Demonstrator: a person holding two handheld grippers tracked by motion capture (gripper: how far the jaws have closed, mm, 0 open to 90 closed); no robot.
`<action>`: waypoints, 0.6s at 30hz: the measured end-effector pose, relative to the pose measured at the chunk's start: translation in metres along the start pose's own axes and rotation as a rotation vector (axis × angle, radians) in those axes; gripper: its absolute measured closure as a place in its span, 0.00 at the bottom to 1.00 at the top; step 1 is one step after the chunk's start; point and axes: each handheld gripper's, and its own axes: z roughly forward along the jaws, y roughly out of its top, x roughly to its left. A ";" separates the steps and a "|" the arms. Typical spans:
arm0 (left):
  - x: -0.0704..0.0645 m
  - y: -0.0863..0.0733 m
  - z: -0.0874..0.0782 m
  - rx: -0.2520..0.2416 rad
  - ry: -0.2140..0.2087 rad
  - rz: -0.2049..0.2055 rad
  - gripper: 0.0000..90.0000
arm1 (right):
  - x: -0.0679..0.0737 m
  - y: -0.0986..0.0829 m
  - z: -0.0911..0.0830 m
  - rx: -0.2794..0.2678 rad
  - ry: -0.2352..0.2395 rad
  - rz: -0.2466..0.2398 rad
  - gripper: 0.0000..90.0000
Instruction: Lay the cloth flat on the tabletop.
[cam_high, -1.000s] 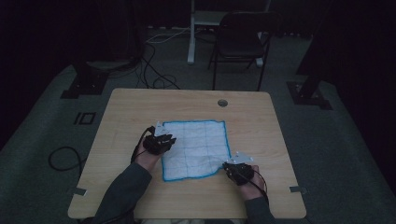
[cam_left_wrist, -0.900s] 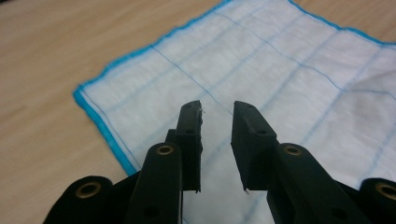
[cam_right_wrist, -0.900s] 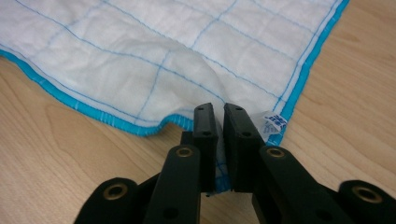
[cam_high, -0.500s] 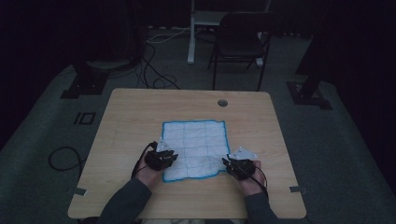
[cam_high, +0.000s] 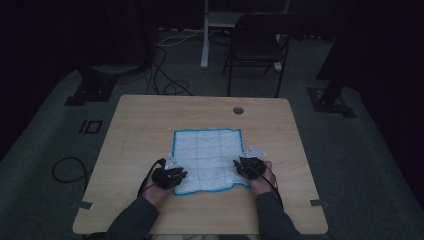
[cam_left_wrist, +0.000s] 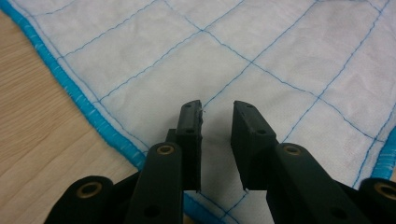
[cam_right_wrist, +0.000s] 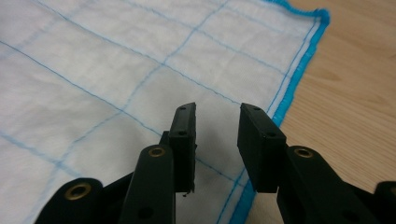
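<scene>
The white cloth (cam_high: 208, 159) with blue edge lies flat in the middle of the table (cam_high: 140, 125); the left gripper (cam_left_wrist: 217, 114) and right gripper (cam_right_wrist: 217, 119) stand over its two near corners, jaws apart, holding nothing; I judge the next move is pinching both corners to fold.

No writing, label, brand or number can be read on anything here; the cloth (cam_high: 210, 157) carries only a plain blue grid and blue hem.
</scene>
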 end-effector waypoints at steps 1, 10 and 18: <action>0.001 -0.001 -0.001 -0.003 0.002 -0.004 0.83 | 0.001 0.000 0.001 0.007 0.004 0.004 0.76; 0.004 -0.009 -0.007 -0.013 0.005 -0.017 0.84 | 0.005 -0.010 -0.007 0.017 0.041 0.023 0.76; 0.005 -0.018 -0.014 -0.026 -0.008 -0.039 0.84 | 0.012 -0.015 -0.012 0.017 0.053 0.031 0.76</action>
